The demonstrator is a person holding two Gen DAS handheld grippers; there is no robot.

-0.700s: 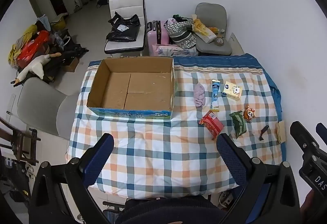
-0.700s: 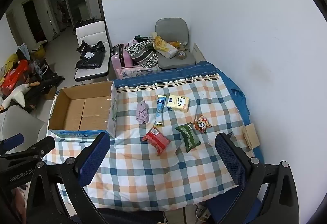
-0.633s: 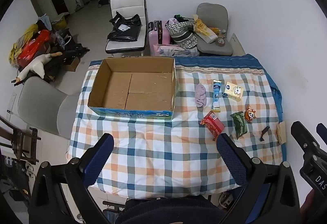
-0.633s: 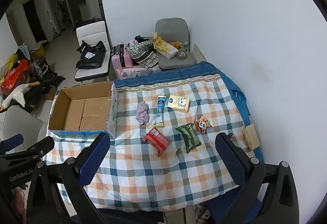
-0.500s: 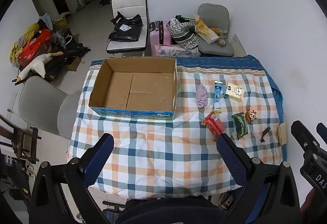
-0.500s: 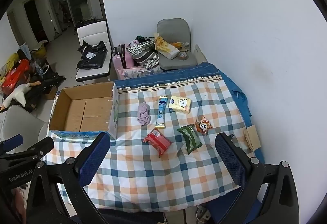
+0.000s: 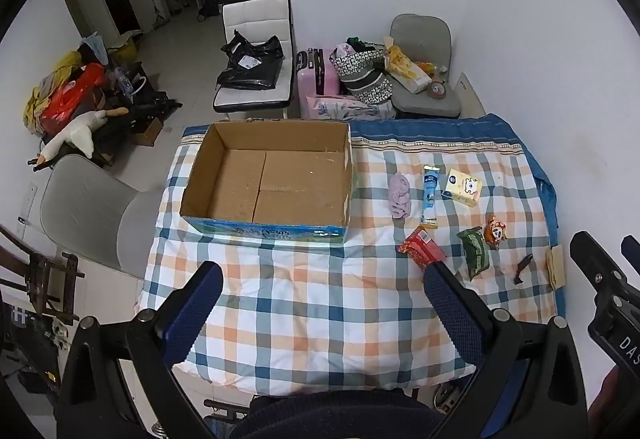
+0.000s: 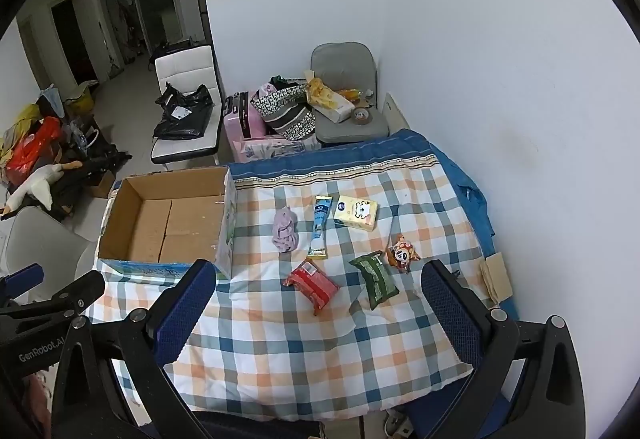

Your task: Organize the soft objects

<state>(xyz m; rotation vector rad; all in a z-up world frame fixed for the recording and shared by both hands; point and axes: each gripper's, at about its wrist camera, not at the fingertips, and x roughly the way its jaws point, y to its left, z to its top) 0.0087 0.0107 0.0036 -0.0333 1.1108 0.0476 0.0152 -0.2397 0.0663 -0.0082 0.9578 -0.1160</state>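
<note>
An empty cardboard box (image 7: 276, 183) (image 8: 168, 223) sits at the left of a checked cloth (image 7: 320, 311) (image 8: 304, 351). To its right lie a purple cloth wad (image 7: 399, 195) (image 8: 285, 230), a blue tube (image 7: 430, 196) (image 8: 320, 226), a yellow tissue pack (image 7: 463, 187) (image 8: 356, 213), a red packet (image 7: 420, 249) (image 8: 313, 283), a green packet (image 7: 474, 254) (image 8: 374, 279) and a small panda toy (image 7: 495, 231) (image 8: 402, 253). My left gripper (image 7: 320, 303) and right gripper (image 8: 316, 303) are both open and empty, held high above the table's near side.
A small black clip (image 7: 522, 266) and a tan pad (image 7: 557, 265) (image 8: 496, 277) lie at the table's right edge. A white wall runs along the right. Chairs (image 7: 254, 55) (image 8: 348, 95), a pink suitcase (image 7: 316, 73) and bags stand behind the table. A grey chair (image 7: 88, 211) stands at the left.
Both views have drawn back and risen slightly, so the table looks a little farther away. Nothing on the table has moved. Both grippers stay open.
</note>
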